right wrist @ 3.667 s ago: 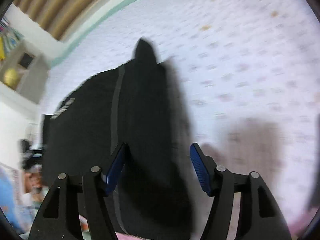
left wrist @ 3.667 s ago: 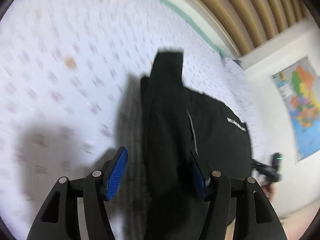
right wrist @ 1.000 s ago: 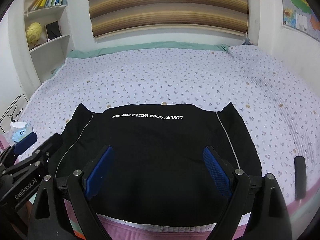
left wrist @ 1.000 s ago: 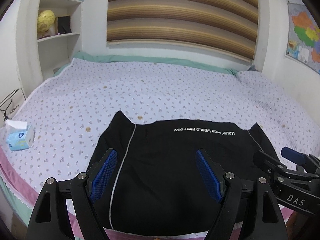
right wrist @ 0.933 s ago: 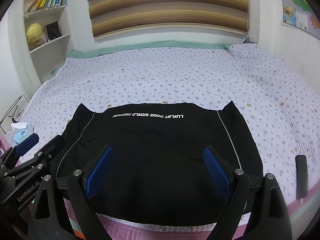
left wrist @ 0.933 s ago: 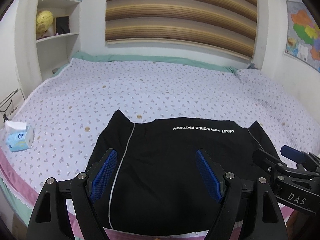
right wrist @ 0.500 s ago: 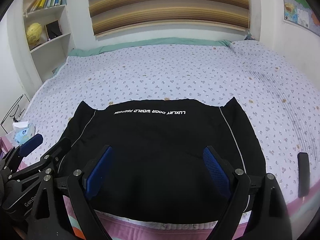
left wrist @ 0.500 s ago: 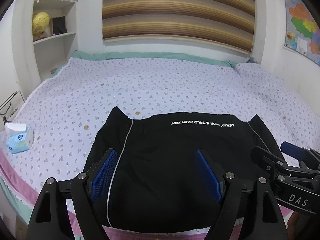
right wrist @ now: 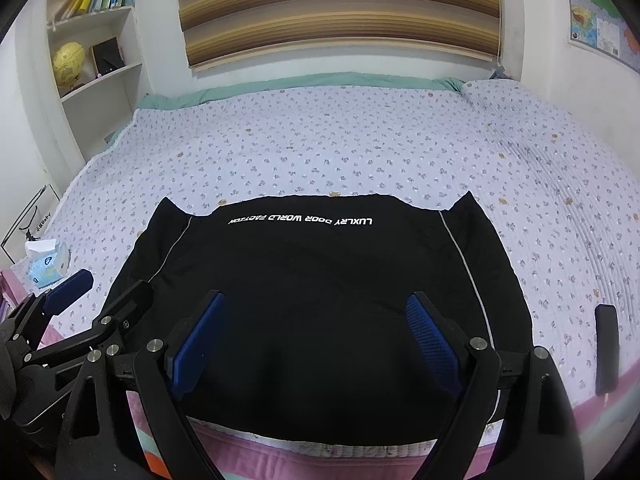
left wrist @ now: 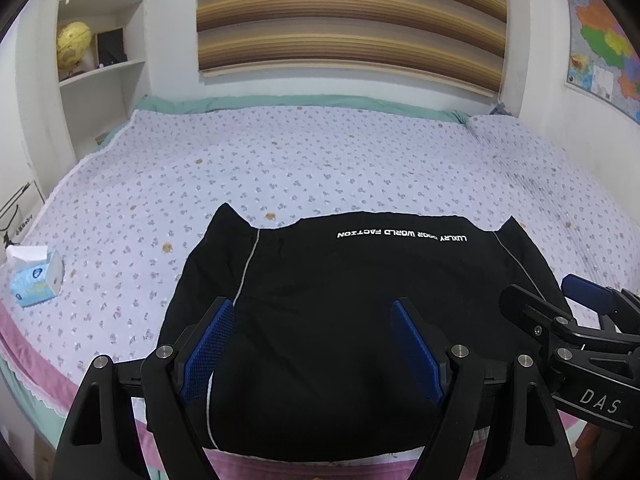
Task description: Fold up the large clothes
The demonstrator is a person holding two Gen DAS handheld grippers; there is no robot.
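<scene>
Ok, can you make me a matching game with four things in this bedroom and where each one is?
Things:
1. black garment
2. tissue box
3. yellow globe
4. dark phone-like slab

Places:
A. on the wall shelf
B. near the bed's left edge
C. near the bed's right edge
D. spread flat at the near edge of the bed

Pairs: 1-D, 2-B, 3-A, 4-C

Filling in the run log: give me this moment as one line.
black folded garment with white lettering: flat on floral bedspread | left gripper: open, empty | right gripper: open, empty
</scene>
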